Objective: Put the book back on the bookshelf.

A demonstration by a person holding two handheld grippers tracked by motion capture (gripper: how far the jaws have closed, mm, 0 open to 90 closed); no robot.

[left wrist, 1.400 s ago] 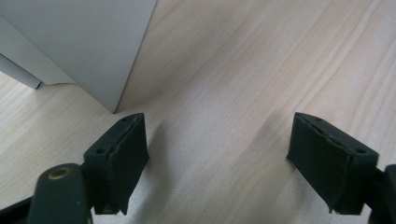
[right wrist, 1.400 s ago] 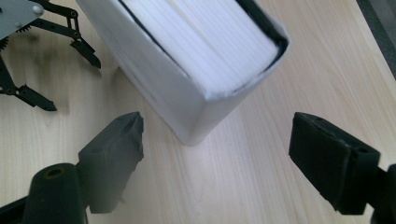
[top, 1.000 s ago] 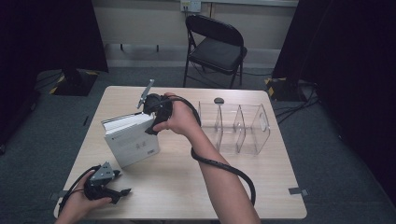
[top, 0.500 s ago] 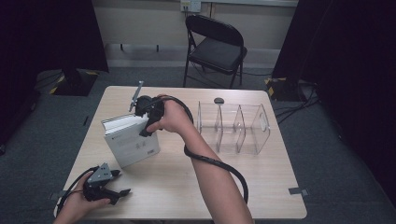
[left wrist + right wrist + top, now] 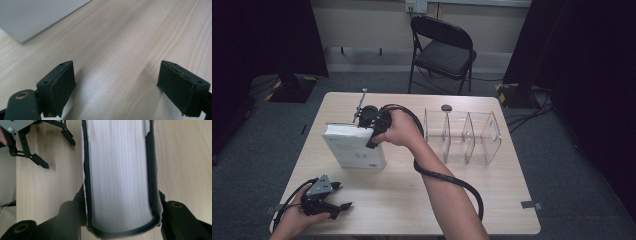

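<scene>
A thick white book [image 5: 352, 147] lies on the light wooden table [image 5: 412, 210], left of centre. My right gripper [image 5: 367, 131] comes onto its far right edge from above. Its jaws have just been closing, and in the right gripper view they press on both covers of the book [image 5: 120, 175], page edges facing the camera, so the right gripper [image 5: 117, 150] is shut on it. My left gripper [image 5: 343, 196] rests near the table's front left corner, open with nothing between its jaws. The left gripper [image 5: 120, 85] faces bare wood, with a book corner [image 5: 32, 17] beyond.
A clear plastic divided organizer [image 5: 462, 137] stands right of the book, with a small dark object [image 5: 446, 107] behind it. A black folding chair [image 5: 444, 50] stands beyond the table. The left gripper [image 5: 59, 155] shows beside the book in the right gripper view.
The right hand shifted slightly left over the book's far edge and its jaws closed onto the book. The book now sits a little squarer. The left gripper has not moved.
</scene>
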